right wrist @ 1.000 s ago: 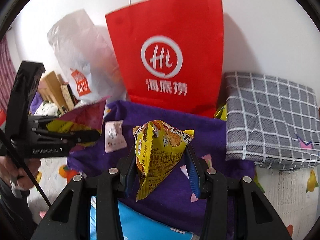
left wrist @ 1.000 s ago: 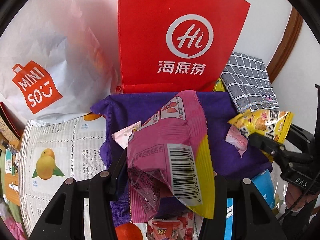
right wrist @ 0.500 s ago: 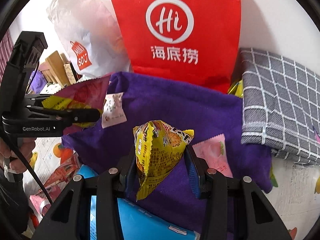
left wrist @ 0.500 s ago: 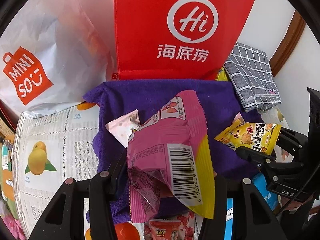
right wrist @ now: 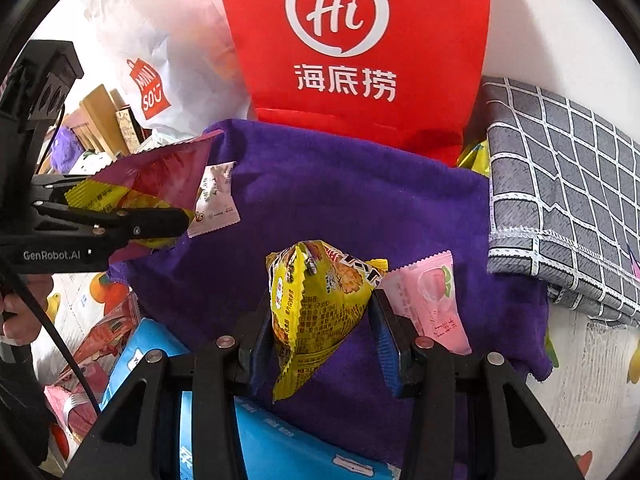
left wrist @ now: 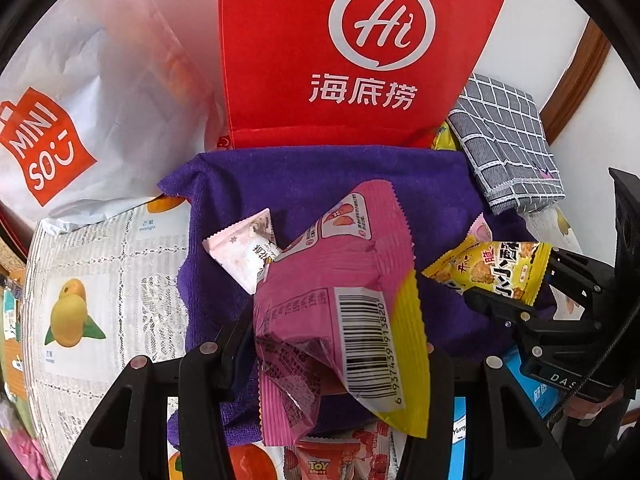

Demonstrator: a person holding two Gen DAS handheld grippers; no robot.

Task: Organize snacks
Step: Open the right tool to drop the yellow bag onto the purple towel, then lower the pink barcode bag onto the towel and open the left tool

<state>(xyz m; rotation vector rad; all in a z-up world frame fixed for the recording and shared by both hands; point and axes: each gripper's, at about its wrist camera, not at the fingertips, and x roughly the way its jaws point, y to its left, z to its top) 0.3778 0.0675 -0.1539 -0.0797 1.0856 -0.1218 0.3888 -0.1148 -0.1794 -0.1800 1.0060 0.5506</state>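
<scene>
— Left gripper [left wrist: 332, 344]?
— Jaws clamped on pink packet [left wrist: 336, 300], above purple towel [left wrist: 320, 184].
— Right gripper [right wrist: 320, 320]?
— Jaws clamped on yellow packet [right wrist: 316, 300], over same towel. Small pink sachet [right wrist: 432, 300] lying at 3 o'clock.
— Bags?
— Red bag [left wrist: 352, 52] at 12 o'clock, white bag [left wrist: 92, 92] at 10; contents hidden.

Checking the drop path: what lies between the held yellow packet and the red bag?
In the right wrist view, only bare purple towel lies between yellow packet and red bag.
</scene>
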